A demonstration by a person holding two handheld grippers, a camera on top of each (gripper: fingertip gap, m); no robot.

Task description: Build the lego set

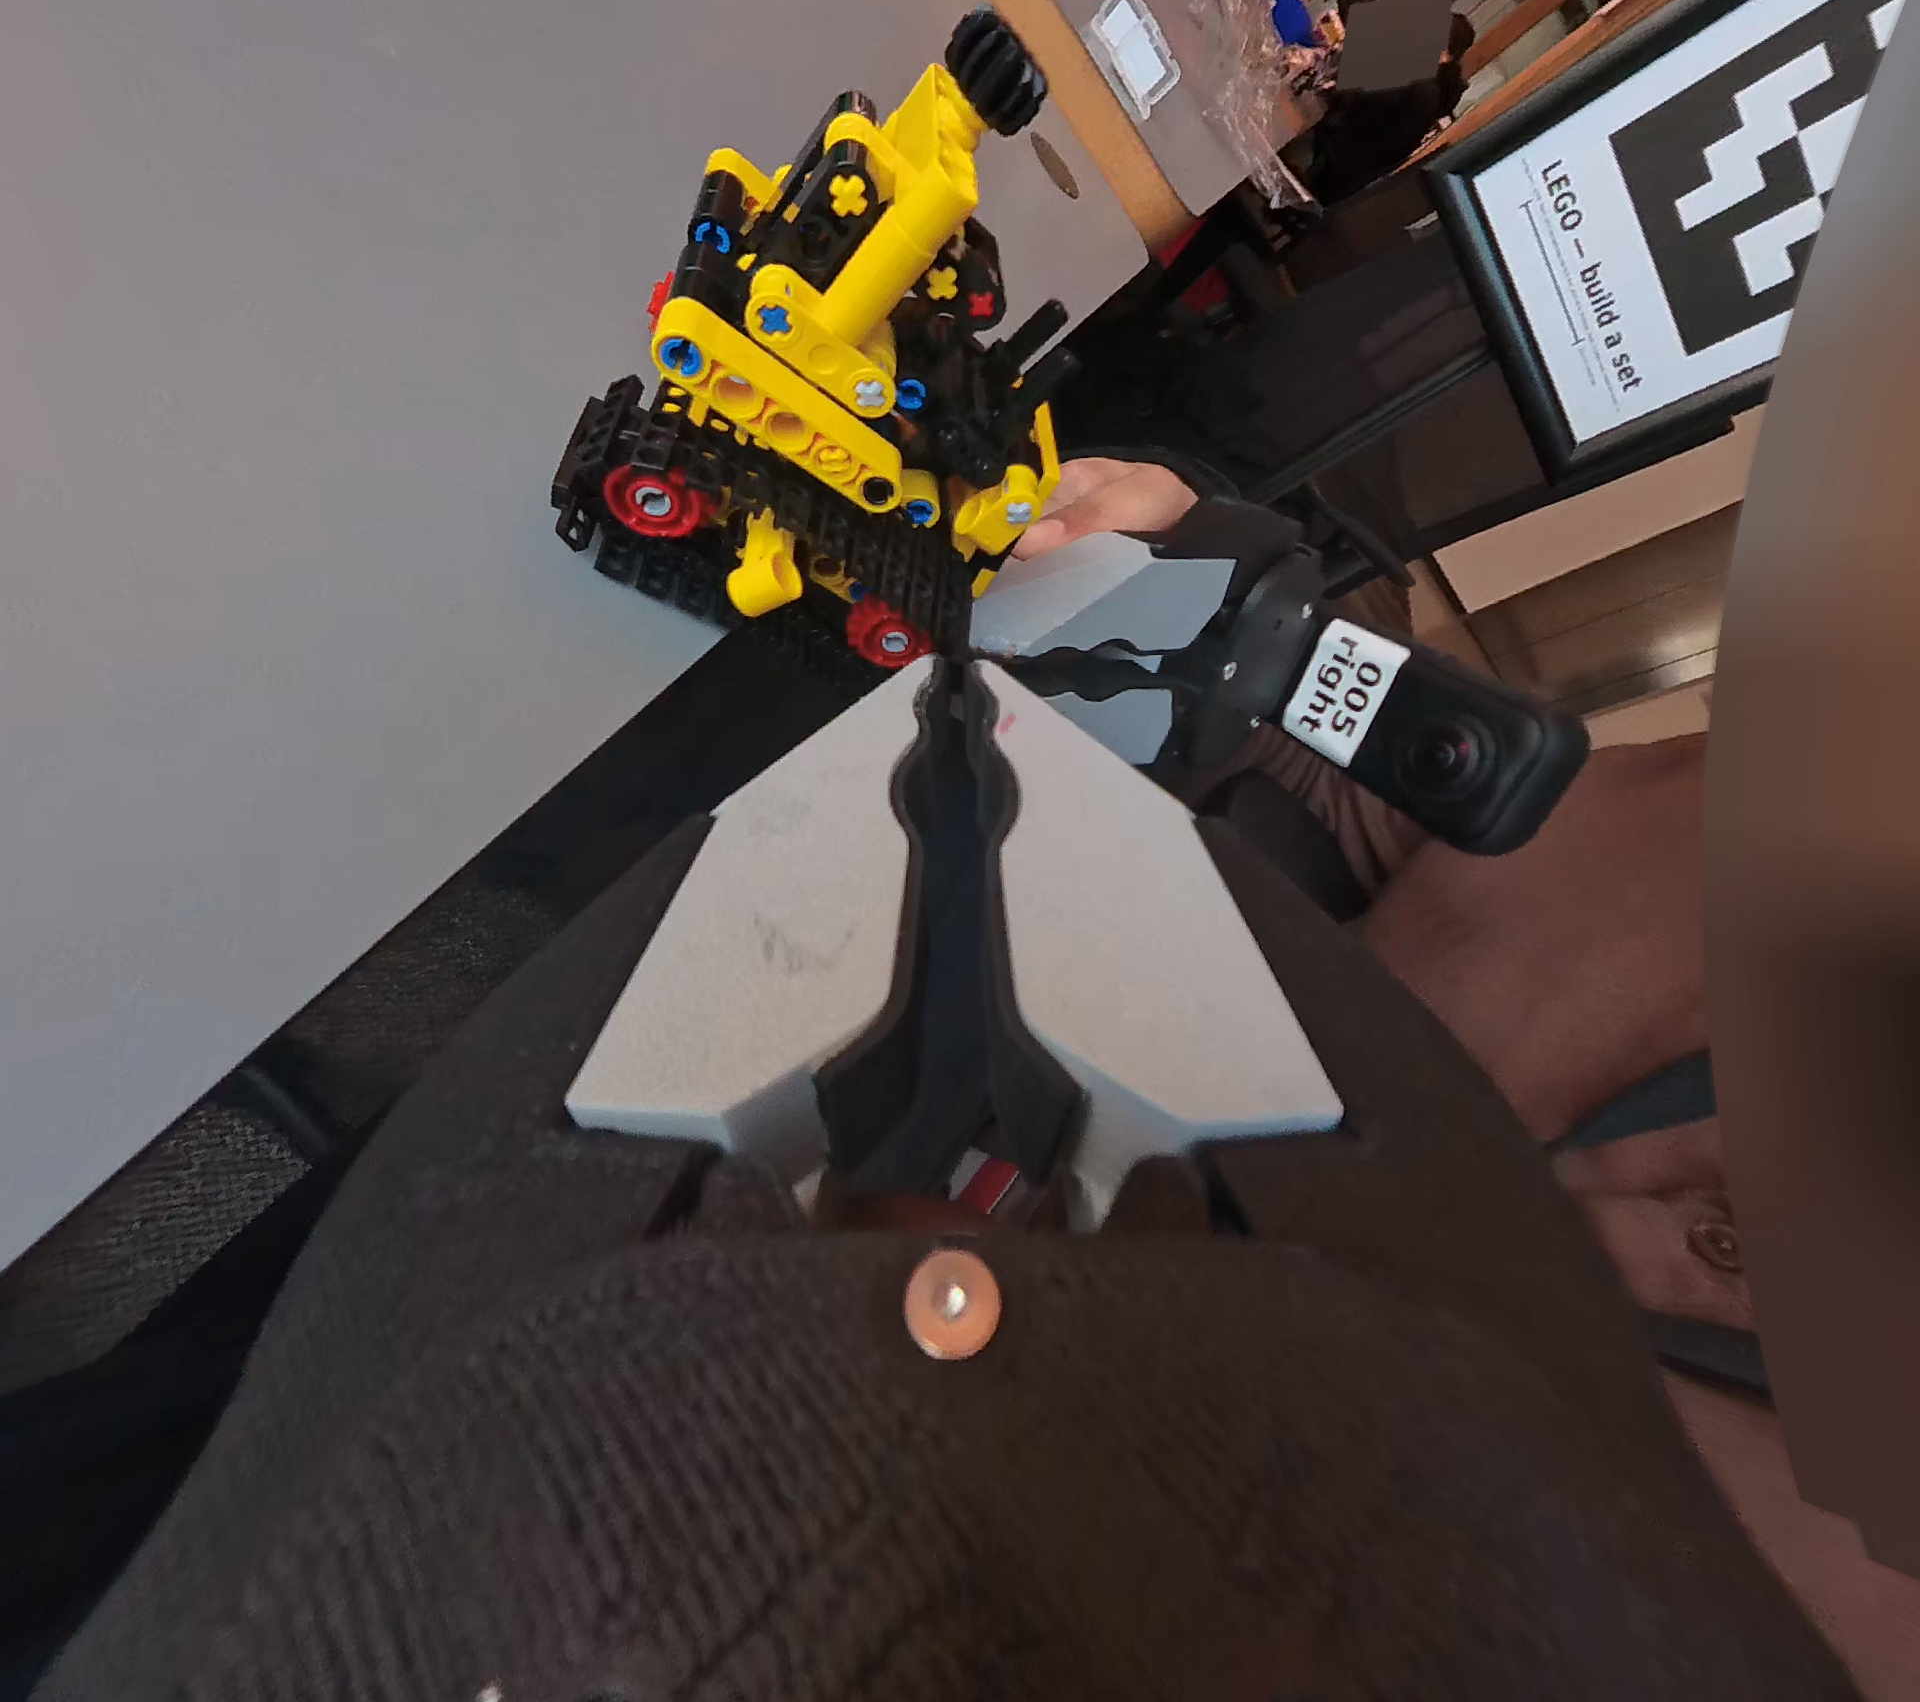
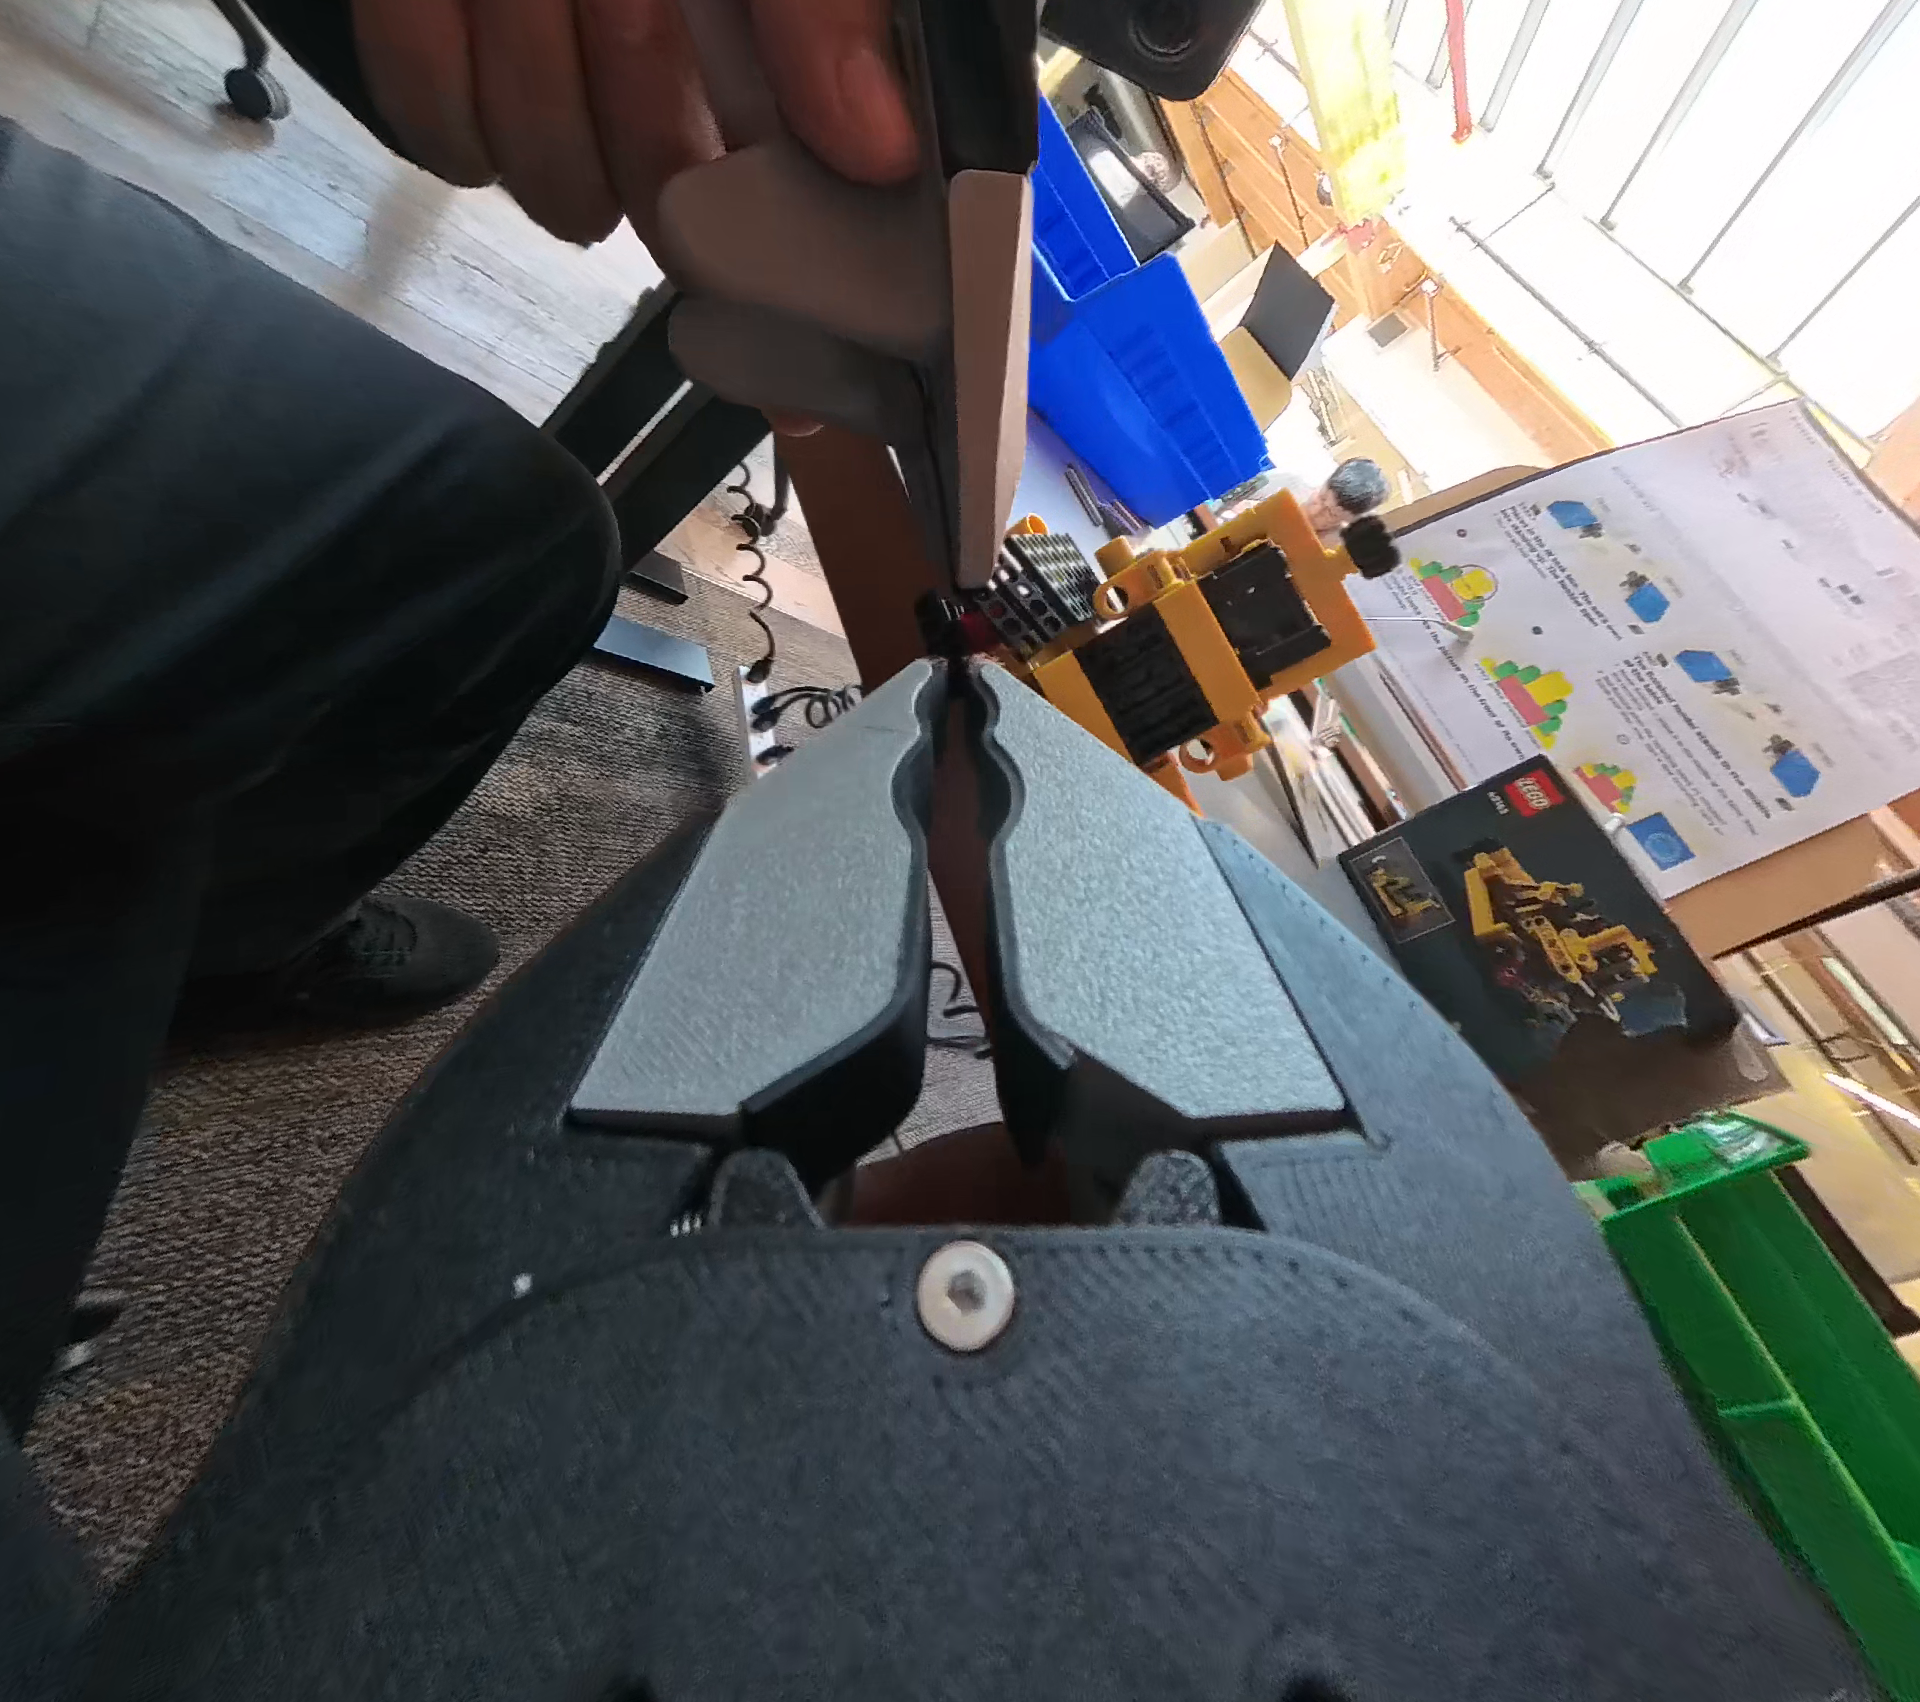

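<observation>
Both grippers [image 1: 951, 665] [image 2: 951, 665] on bulldozer model [image 1: 821, 364]

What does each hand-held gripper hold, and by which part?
Both pinch the yellow-and-black plastic brick bulldozer at the corner of its black track by a red wheel: left hand-held gripper clearly, right hand-held gripper apparently.

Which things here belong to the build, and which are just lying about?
Job: yellow model; left gripper; right gripper; set box; instruction sheet.
Lying about: blue bins; green bin; framed sign.
</observation>
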